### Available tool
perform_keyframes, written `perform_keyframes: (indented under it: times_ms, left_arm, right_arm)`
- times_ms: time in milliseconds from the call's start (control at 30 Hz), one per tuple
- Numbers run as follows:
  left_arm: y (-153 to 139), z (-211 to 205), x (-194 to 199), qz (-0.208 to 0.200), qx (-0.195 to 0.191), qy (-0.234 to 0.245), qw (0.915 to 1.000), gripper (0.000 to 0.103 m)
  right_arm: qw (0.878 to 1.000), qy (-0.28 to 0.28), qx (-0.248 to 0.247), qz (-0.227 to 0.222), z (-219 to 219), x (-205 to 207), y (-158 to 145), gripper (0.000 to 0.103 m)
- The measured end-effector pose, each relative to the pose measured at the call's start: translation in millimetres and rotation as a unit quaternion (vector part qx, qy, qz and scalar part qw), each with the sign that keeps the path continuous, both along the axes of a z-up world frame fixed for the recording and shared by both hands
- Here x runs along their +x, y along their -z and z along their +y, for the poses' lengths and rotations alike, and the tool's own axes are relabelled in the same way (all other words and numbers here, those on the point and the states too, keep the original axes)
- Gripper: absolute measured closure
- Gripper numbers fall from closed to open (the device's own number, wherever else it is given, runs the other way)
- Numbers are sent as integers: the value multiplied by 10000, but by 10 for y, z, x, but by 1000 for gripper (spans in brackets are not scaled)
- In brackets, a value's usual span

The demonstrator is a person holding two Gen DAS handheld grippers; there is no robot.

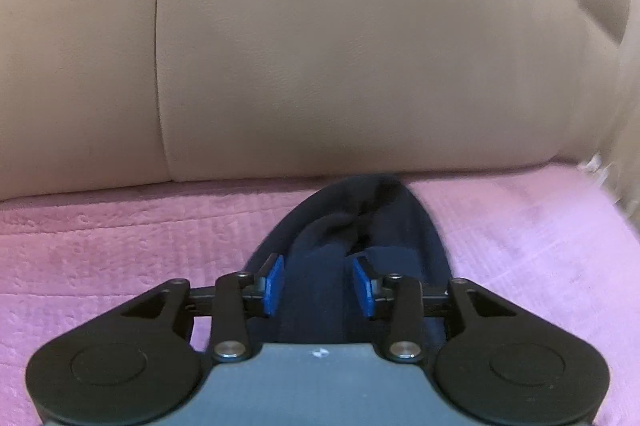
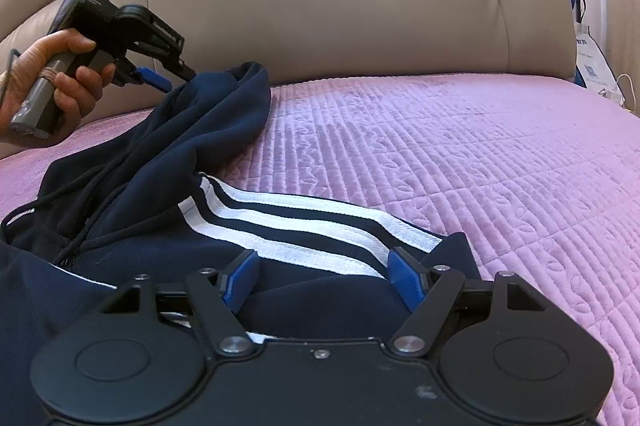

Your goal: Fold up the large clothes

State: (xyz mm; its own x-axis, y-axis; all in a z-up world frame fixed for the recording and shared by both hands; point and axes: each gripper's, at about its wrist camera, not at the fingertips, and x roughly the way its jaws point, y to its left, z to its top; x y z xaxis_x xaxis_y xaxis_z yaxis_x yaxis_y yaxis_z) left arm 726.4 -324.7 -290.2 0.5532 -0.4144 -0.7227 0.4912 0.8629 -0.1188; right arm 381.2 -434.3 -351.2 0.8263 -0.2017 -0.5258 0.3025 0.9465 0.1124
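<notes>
On pink sofa cover [image 2: 460, 154]: lift hood [image 2: 224, 94] evenly in left tongs [image 2: 172, 78]; close wide right tongs [image 2: 322, 276] on striped sleeve [image 2: 304, 226].

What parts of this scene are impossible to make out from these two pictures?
- Navy hoodie: its lower part is cut off by the bottom and left edges of the right wrist view and hidden behind the right gripper.
- Left gripper: whether its pads pinch the cloth is unclear in either view.
- White bag: its print is too small, and the edge crops it.
- Sofa back: blurred at upper right in the left wrist view.
</notes>
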Motion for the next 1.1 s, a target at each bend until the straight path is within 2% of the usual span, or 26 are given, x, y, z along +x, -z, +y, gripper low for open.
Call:
perform_keyframes:
  times_ms: [33,67,100,167,200,300,333,367,433,500,600,733,800,867,933,967,1033,1100]
  left_arm:
    - [73,-80,37,2,381,-60,9993,64]
    - [120,-152,72,17,592,-44,9982,69]
    - [193,-213,87,75,780,43,9969,86]
    - [248,-285,86,43,881,144,9960,90]
    - [198,-278,6,-199,819,150,9963,91]
    - [-107,-8,-242,-580,-91,63,9983,92]
    - [-286,174,-379,-702,-527,58,9961,92]
    - [-423,312,-493,-778,-801,92,9937,92]
    - [-789,706,-877,-1002,-1509,284,9830,92]
    - [-1055,1050,-1310,-1191,-1993,482,9715,92]
    - [-1271,1513,-2065,-1257,-2489,897,9561,92]
    - [-1301,2097,-3137,-992,-2815,1178,9471,91]
    - [-1245,2308,-3645,-879,-2671,1176,9524,90]
    - [-1036,2548,-4152,-641,-2299,1165,9641,86]
    - [-673,2744,-4620,-39,-1559,1031,9824,85]
    - [-520,2826,-4772,200,-1319,939,9866,85]
    - [-247,2992,-5052,647,-1013,669,9905,85]
    - [-142,3131,-5155,711,-1098,337,9908,85]
  right_arm:
    - [10000,-1,0,1,0,1,0,16]
    - [10000,1,3,-2,1,0,-1,16]
    - [10000,-1,-4,-5,2,-3,-1,16]
    - [10000,-7,-19,-10,5,-2,5,15]
    - [10000,-9,-13,-17,2,-5,3,15]
    - [10000,-9,-14,-23,1,-8,3,15]
    - [10000,-6,-25,-26,4,-8,4,15]
    - [10000,-4,-44,-29,10,-7,3,15]
    - [10000,-7,-57,-39,11,-8,1,15]
    - [10000,-6,-53,-49,11,-13,-4,15]
    - [10000,-10,-19,-44,0,-19,-23,15]
    - [9998,-43,157,86,-43,-29,-115,15]
    - [9994,-128,203,268,-26,-110,-248,17]
    - [9979,-263,565,164,-20,-429,-448,18]
    - [9944,-417,966,-83,6,-854,-657,18]
    - [9925,-511,1090,-190,40,-1075,-756,18]
    - [9898,-748,1196,-210,154,-1375,-899,17]
    - [9856,-1030,1340,-82,313,-1507,-999,17]
